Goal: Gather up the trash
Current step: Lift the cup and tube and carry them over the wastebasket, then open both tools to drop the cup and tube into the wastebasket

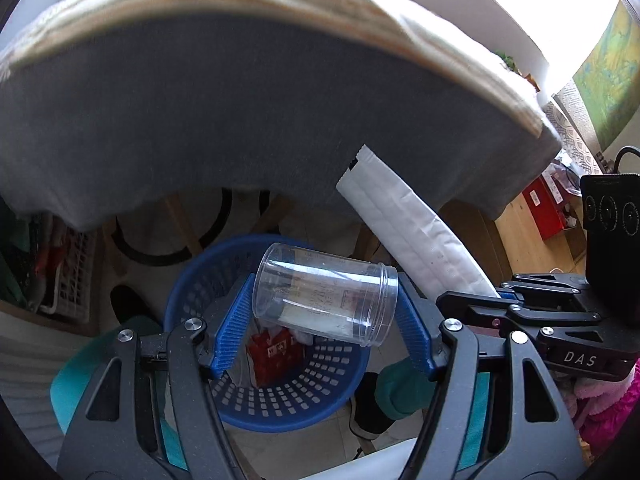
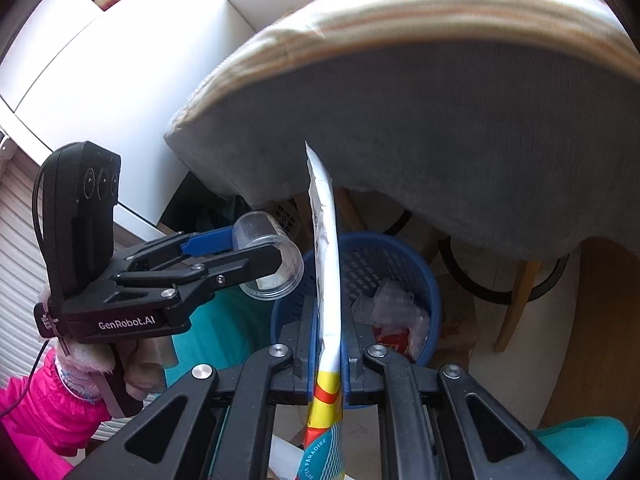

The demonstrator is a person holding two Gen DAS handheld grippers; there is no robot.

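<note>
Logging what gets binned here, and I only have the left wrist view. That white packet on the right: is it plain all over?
Observer: No. The right wrist view shows the packet has a near end, behind the right gripper and its fingers, printed yellow, orange and teal.
Operator: What in the basket is hidden behind the jar?
Observer: Crumpled clear plastic beside the red wrapper.
</note>
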